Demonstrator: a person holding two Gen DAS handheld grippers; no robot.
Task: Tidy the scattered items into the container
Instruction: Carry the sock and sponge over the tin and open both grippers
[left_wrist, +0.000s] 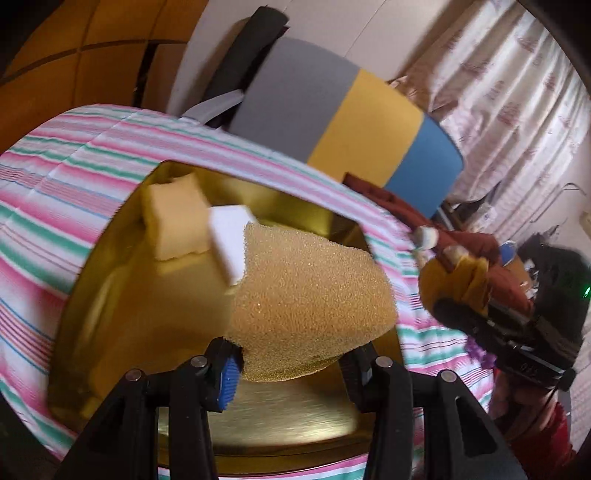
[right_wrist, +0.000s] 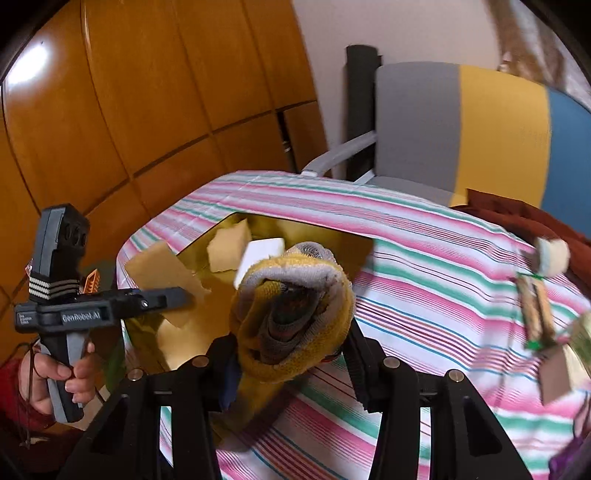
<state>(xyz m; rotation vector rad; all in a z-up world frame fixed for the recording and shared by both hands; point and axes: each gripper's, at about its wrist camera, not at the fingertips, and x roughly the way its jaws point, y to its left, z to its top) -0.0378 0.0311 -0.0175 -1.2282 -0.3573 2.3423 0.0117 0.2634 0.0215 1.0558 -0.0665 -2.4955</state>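
My left gripper (left_wrist: 288, 369) is shut on a coarse tan sponge (left_wrist: 310, 295) and holds it over the gold container (left_wrist: 110, 295), which is sunk into the striped cloth. A yellow sponge (left_wrist: 173, 221) and a white foam block (left_wrist: 229, 240) lie inside the container. In the right wrist view, my right gripper (right_wrist: 291, 354) is shut on a bunched yellow and grey knit glove (right_wrist: 291, 314) near the container's (right_wrist: 192, 332) right edge. That view also shows a hand holding the left gripper (right_wrist: 166, 299) with the tan sponge (right_wrist: 162, 269).
On the striped cloth (right_wrist: 424, 258) to the right lie a small white round item (right_wrist: 552, 254), a wrapped bar (right_wrist: 535, 310) and a brown card (right_wrist: 554, 373). Behind it are a grey, yellow and blue chair (right_wrist: 461, 129), a dark red cloth (right_wrist: 517, 218) and wooden panelling (right_wrist: 147, 92).
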